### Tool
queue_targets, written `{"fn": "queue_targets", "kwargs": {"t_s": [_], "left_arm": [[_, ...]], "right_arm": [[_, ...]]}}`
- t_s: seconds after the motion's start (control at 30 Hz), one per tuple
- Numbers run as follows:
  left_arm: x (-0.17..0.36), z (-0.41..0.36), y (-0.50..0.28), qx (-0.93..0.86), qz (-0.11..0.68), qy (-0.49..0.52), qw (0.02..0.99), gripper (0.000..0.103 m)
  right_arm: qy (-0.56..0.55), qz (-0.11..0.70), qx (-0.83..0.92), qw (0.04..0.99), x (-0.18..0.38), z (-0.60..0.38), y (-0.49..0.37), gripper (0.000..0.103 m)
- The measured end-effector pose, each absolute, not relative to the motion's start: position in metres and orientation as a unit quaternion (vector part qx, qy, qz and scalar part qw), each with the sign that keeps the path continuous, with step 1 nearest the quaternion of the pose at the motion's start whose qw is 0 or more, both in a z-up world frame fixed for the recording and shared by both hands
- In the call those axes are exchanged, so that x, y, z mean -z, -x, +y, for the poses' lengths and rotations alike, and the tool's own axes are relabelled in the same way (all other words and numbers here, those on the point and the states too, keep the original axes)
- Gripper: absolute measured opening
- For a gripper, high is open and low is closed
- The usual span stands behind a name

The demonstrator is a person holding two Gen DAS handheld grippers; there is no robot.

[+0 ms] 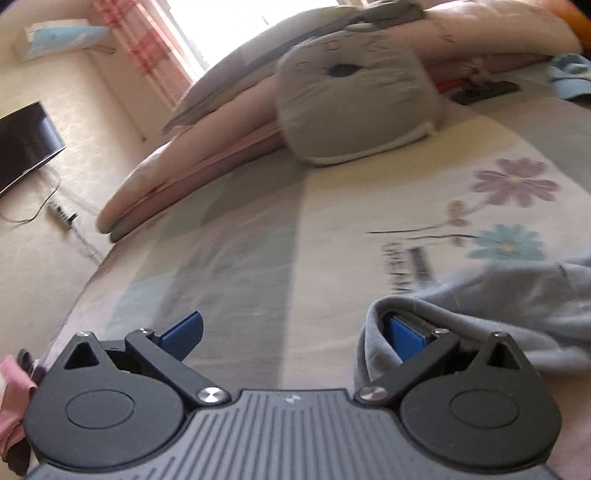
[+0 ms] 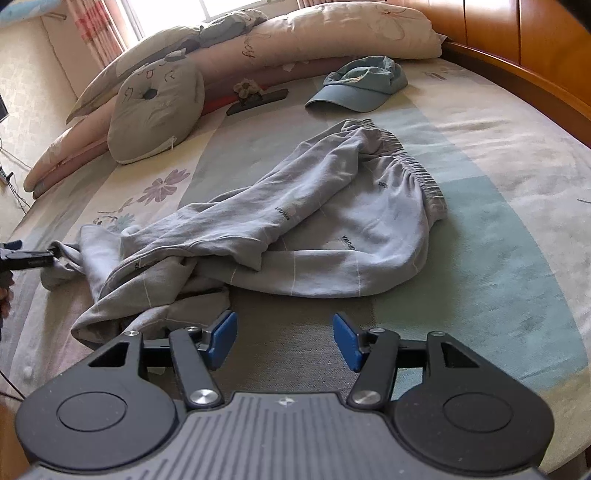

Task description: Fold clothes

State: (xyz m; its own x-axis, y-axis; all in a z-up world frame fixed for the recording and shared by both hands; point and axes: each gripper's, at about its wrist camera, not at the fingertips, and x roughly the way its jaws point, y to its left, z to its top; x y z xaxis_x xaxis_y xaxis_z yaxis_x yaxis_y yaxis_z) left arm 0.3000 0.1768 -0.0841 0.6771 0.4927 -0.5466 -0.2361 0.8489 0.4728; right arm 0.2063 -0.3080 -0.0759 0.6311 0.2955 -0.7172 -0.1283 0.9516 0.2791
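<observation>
Grey sweatpants [image 2: 332, 229] lie crumpled on the bed, waistband to the far right and legs bunched toward the near left. My right gripper [image 2: 284, 325] hovers open over bare sheet just in front of them, with nothing between its blue pads [image 2: 221, 339]. In the left wrist view my left gripper [image 1: 291, 325] stands wide open; a fold of the grey sweatpants [image 1: 498, 295] is draped over its right finger [image 1: 402, 339], while the other finger is bare. The left gripper [image 2: 33, 258] also shows at the left edge of the right wrist view, at the end of a trouser leg.
A blue cap [image 2: 358, 88] and a grey plush cushion [image 2: 155, 110] lie further up the bed, against rolled pink quilts [image 2: 332, 33]. A wooden headboard [image 2: 535, 55] borders the right. A black TV [image 1: 26, 144] hangs on the wall. The floral sheet [image 2: 498, 240] is bare to the right.
</observation>
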Motion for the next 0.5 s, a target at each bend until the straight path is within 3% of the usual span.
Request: {"fn": "queue_targets", "kwargs": {"t_s": [0.2, 0.5], "left_arm": [[0.078, 0.179, -0.286, -0.139, 0.358, -0.159, 0.909, 0.102], [0.074, 0.121, -0.236, 0.016, 0.345, -0.215, 0.914, 0.102]], "right_arm": [[-0.097, 0.417, -0.121, 0.896, 0.077, -0.302, -0.210, 0.064], [-0.087, 0.416, -0.140, 0.894, 0.075, -0.289, -0.212, 0.069]]}}
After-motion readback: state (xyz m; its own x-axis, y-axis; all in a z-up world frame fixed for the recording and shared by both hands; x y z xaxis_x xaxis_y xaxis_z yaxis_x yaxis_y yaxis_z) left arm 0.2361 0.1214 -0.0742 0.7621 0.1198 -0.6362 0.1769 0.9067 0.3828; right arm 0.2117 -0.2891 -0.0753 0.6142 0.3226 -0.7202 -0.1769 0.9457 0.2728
